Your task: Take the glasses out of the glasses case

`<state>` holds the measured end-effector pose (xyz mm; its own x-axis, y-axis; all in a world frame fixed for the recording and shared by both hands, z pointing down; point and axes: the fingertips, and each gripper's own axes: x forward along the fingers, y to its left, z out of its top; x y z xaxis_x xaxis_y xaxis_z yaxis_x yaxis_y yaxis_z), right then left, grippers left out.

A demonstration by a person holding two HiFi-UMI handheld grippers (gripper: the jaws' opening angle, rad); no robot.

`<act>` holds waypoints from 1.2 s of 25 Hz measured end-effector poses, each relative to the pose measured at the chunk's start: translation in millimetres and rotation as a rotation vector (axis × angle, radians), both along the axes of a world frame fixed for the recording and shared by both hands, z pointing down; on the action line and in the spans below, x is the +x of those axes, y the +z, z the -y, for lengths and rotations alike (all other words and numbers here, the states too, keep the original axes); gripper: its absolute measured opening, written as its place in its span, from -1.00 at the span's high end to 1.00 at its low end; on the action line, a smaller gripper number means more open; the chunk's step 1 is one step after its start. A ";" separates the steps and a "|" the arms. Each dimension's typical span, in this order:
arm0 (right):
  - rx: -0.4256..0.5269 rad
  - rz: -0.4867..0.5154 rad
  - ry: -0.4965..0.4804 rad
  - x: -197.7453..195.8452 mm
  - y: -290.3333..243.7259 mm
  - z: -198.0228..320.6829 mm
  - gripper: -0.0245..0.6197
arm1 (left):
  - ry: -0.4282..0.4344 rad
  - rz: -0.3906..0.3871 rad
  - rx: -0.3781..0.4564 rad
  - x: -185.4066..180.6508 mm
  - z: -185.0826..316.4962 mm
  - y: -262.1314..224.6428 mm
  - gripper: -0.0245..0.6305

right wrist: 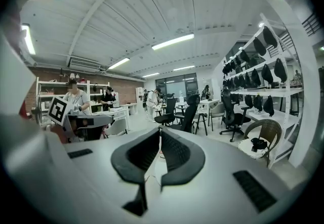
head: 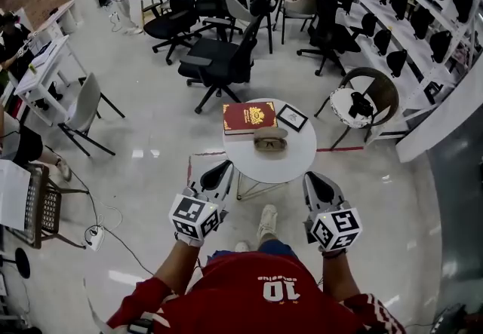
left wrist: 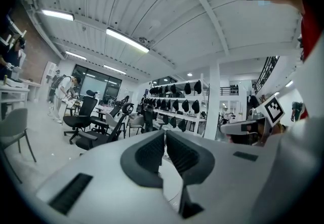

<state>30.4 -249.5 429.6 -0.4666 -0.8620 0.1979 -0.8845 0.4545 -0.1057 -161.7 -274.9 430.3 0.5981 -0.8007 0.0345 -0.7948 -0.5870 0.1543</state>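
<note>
Left gripper [head: 219, 172]: hovering by the bench's near-left edge, touching nothing. Jaws are sitting pressed together w/ only a thin slit, nothing between them.
Right gripper [head: 316, 181]: hovering by the near-right edge in the same state, jaws closed up & gripping nothing.
Why held so: per the gripper views both are pointing fwd out over the room, not down at the bench, & are flanking it either side. Prob. a ready pose, task not yet begun.
Glasses case [head: 270, 139]: lying approx. mid-bench, farther out than the 2 grippers & between their lines, well apart from both.
Case contents: tan lid is looking raised toward the far side, w/ dark glasses [head: 270, 145] seeming to lie in the near half. Too small to tell if they're inside or just in front.
Bench [head: 260, 168]: small round white top, person standing at its near side.
Red book [head: 249, 117]: lying flat at far left, just beside the case; can't tell if touching.
Framed pic [head: 292, 117]: lying at far right, beside the book.
Why placed so: book & pic are sitting toward the far edge, so the reach from the near side is looking clear (judgement).
Next move: calling for one gripper opening & coming down onto the frame, the other prob. steadying the case.
Risk: thin frame slipping, or the light case sliding on the smooth top.
</note>
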 end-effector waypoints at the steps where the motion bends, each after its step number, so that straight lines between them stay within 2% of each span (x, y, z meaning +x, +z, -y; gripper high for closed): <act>1: -0.001 -0.001 -0.006 -1.6 -0.1 3.8 0.85 | -0.005 -0.002 -0.002 -1.5 2.3 -0.1 0.86; 6: -0.010 0.011 -0.039 -7.8 -0.3 30.5 0.85 | -0.029 0.005 -0.010 -7.2 21.1 -0.1 0.87; 11: 0.027 0.021 -0.072 -9.8 -6.9 67.4 0.85 | -0.054 0.002 0.007 -8.1 52.2 -4.7 0.87; 22: 0.072 0.031 -0.094 13.3 -21.2 159.4 0.85 | -0.067 -0.001 0.050 13.8 137.3 -26.6 0.90; 30: 0.062 0.032 -0.093 15.9 -9.1 183.6 0.85 | -0.071 0.026 0.024 13.5 158.9 -14.9 0.90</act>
<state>46.3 -433.0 420.4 -0.5507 -0.8246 0.1294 -0.8346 0.5414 -0.1019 -148.2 -433.8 415.4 0.5386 -0.8420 0.0300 -0.8383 -0.5319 0.1197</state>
